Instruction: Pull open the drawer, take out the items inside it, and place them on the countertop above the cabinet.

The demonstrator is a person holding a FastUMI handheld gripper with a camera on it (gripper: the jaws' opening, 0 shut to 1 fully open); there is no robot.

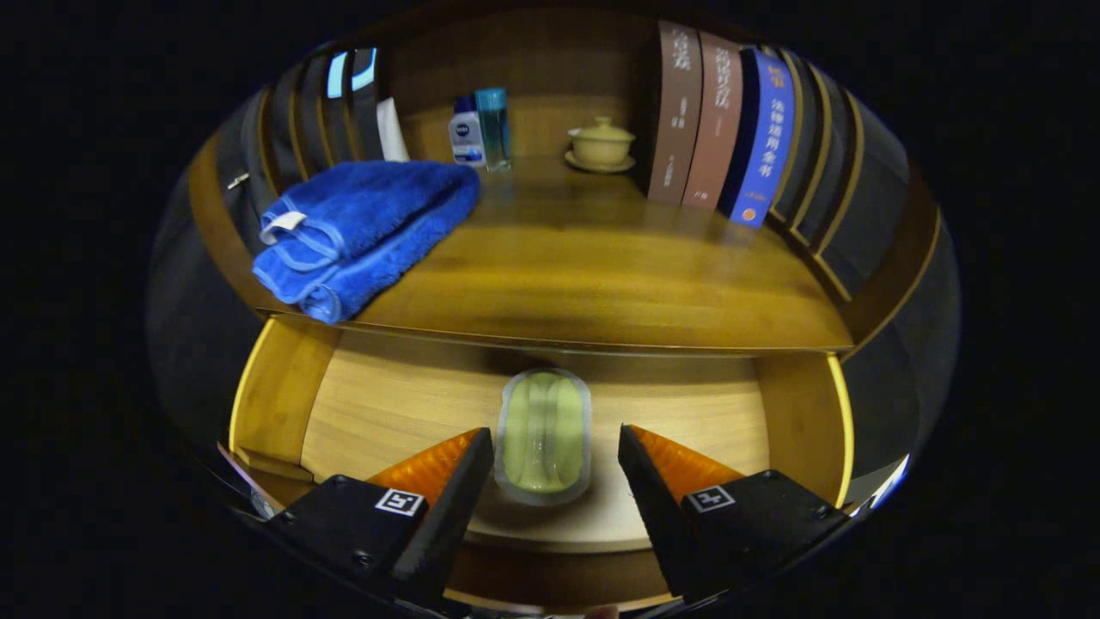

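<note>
The wooden drawer [275, 404] stands pulled open below the countertop [601, 275]. On its floor lies a pale green oblong item in a clear wrapper or case [543, 434]. My gripper [556, 443] hovers over the drawer, open, with one finger [460, 481] on each side of the green item; the left fingertip is close to its edge, the right one a gap away. Neither finger presses on it. A folded blue towel [365, 232] rests on the countertop's left part, overhanging the front edge a little.
At the back of the countertop stand a small white bottle [467, 133], a teal bottle [493, 127] and a lidded tea cup on a saucer [601, 144]. Upright books [718, 120] line the right side. The cabinet's dark slatted walls flank both sides.
</note>
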